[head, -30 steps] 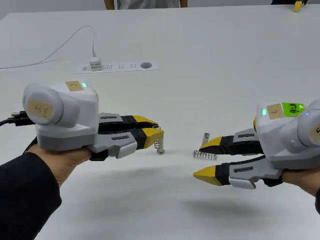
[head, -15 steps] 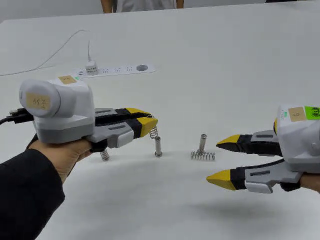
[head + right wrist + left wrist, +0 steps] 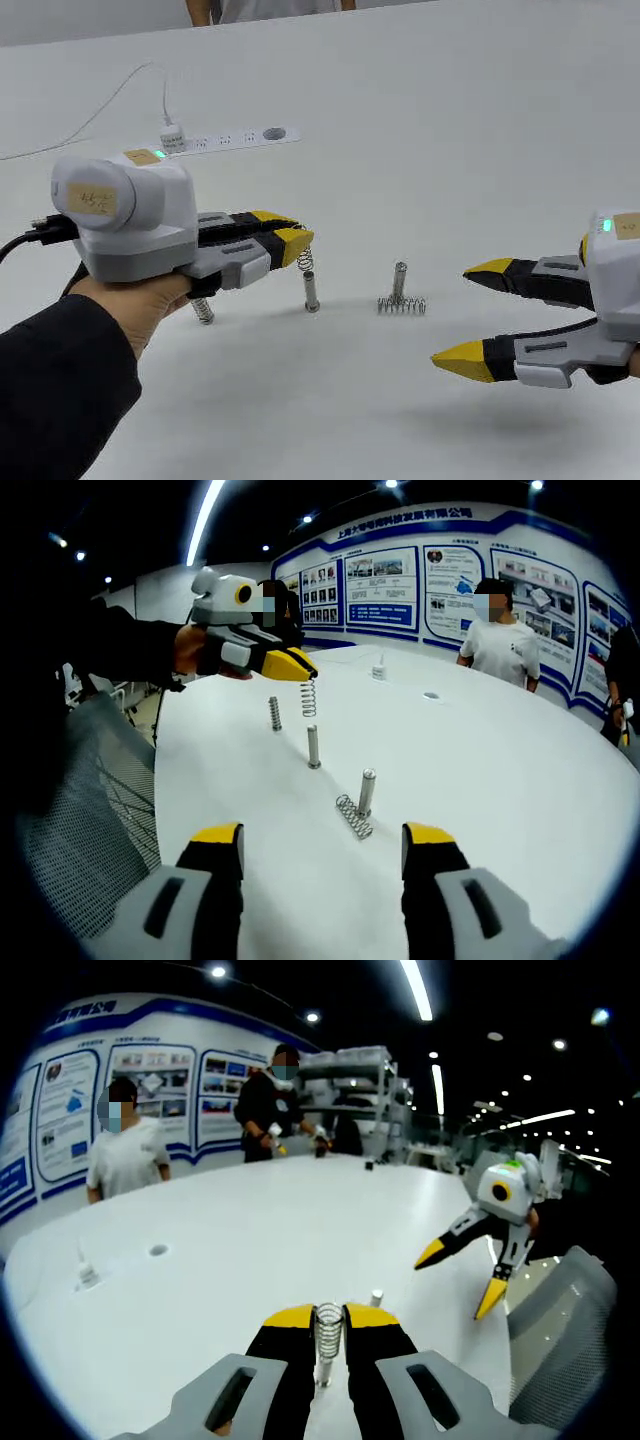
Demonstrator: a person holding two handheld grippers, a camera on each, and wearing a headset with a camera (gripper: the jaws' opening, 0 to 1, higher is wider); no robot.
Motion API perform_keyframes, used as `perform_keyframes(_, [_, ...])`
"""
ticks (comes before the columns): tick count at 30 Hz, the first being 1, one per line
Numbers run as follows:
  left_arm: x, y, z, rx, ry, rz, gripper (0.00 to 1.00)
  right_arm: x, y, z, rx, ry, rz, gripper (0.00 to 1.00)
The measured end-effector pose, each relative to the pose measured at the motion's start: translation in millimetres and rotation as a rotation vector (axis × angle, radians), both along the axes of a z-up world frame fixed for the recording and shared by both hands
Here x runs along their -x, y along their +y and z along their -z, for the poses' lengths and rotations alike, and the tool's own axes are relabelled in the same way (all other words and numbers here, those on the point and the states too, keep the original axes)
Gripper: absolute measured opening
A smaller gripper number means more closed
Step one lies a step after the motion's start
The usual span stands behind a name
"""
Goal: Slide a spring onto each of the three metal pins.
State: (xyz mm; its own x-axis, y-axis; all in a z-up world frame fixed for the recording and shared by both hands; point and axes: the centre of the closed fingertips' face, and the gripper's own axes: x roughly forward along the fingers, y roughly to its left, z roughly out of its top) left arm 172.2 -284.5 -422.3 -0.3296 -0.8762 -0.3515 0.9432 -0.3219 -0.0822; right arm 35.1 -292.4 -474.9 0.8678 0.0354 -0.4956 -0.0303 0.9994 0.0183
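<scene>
We see left gripper (image 3: 296,240) clamped on a spring (image 3: 304,261) just above middle pin (image 3: 311,291); right gripper (image 3: 455,315) jaws apart, right of loose spring (image 3: 402,305) lying on surface (image 3: 450,150).

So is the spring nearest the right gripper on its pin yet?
No, off. The spring lies flat on the table at the foot of a bare upright pin; right gripper open, apart from it.

Head view: high up, looks down at table (image 3: 420,120), left gripper (image 3: 300,240) and right gripper (image 3: 453,313) close below. Gripper views: low, near table top, face each other. All three share pins (image 3: 311,290).
</scene>
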Motion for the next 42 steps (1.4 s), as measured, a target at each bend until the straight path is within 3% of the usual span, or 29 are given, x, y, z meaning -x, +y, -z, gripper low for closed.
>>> perform_keyframes(8, [-0.2, -2.3, 8.1, -0.020, -0.025, -0.001, 0.10, 4.0, -1.8, 5.0, -0.014, 0.005, 0.018, 0.69])
perform_keyframes(42, [2.8, -1.3, 33.8, -0.048, -0.032, -0.016, 0.10, 3.7, -4.1, 20.1, -0.031, 0.036, 0.016, 0.66])
